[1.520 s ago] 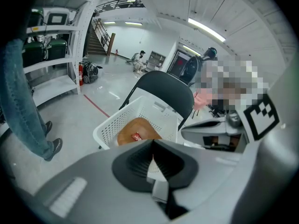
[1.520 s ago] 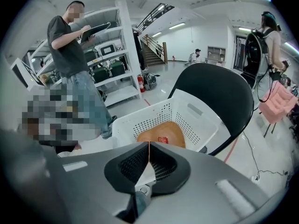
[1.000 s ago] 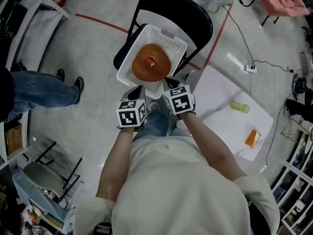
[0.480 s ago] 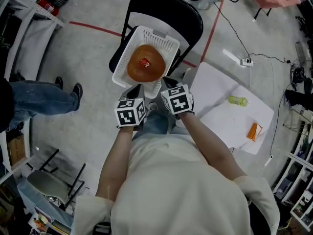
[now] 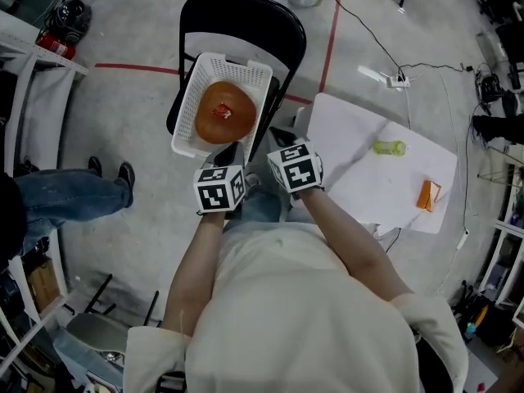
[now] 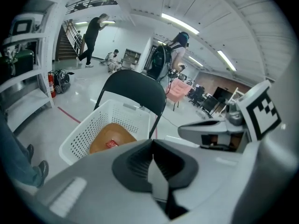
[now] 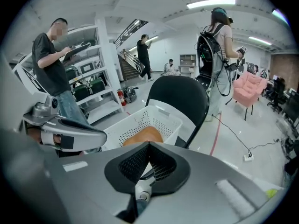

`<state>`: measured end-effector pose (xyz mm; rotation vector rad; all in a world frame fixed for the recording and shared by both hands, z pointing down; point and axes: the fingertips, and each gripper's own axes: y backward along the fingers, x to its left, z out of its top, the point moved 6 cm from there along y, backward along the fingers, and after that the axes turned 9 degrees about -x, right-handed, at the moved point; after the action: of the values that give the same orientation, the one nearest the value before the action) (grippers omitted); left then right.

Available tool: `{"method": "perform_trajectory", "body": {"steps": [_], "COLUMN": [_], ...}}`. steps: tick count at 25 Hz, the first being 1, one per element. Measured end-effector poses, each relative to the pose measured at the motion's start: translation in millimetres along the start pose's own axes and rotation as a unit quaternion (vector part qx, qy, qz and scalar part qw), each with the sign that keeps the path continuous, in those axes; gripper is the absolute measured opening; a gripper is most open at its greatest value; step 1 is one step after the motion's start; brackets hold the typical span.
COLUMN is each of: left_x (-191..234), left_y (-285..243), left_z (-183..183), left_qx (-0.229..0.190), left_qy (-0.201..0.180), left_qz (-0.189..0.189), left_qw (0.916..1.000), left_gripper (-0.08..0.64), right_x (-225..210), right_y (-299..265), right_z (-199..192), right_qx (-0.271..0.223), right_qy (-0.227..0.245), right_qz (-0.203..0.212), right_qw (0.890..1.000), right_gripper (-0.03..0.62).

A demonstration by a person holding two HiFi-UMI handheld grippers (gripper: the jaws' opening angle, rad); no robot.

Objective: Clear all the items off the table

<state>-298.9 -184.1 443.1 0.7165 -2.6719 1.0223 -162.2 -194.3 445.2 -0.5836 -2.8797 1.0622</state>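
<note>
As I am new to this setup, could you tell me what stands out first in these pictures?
A white perforated basket sits on a black chair straight ahead, holding a round orange-brown item with a red patch on top. To its right, a white table bears a yellow-green item and an orange item. The left tool and the right tool point at the basket, jaws together.

basket (image 5: 233, 68) shifted left in view, chair (image 5: 246, 11) too

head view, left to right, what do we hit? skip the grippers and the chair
Bystander's jeans leg → white basket → green bottle → orange packet
</note>
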Motion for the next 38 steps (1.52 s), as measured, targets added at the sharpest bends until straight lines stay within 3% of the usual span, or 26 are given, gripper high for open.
{"method": "perform_trajectory", "body": {"steps": [8,19,31,38], "left_x": [-54,-152,-255,-298], "left_y": [-26,-66,-97,-112], "left_z": [3,-20,-64,-90], "left_qx": [0.031,0.074,0.105,0.112], "left_qy": [-0.047,-0.097,-0.122,-0.126], "left_qz": [-0.066,-0.134,-0.156,-0.153], "left_qw": [0.9962,0.9834,0.9745,0.9738], "left_gripper": [0.009,0.009,0.009,0.009], "right_x": [-43,-122,-205,-245], "right_y": [41,112,187,215], "right_z": [-17,-71,-139,-178], "right_qx": [-0.010,-0.012,-0.005,0.006], "right_qy": [-0.051,-0.113,-0.164,-0.171], "right_qz": [-0.063,-0.135,-0.178,-0.192], "right_qw": [0.997,0.984,0.970,0.966], "right_gripper": [-0.002,-0.002,-0.002,-0.002]}}
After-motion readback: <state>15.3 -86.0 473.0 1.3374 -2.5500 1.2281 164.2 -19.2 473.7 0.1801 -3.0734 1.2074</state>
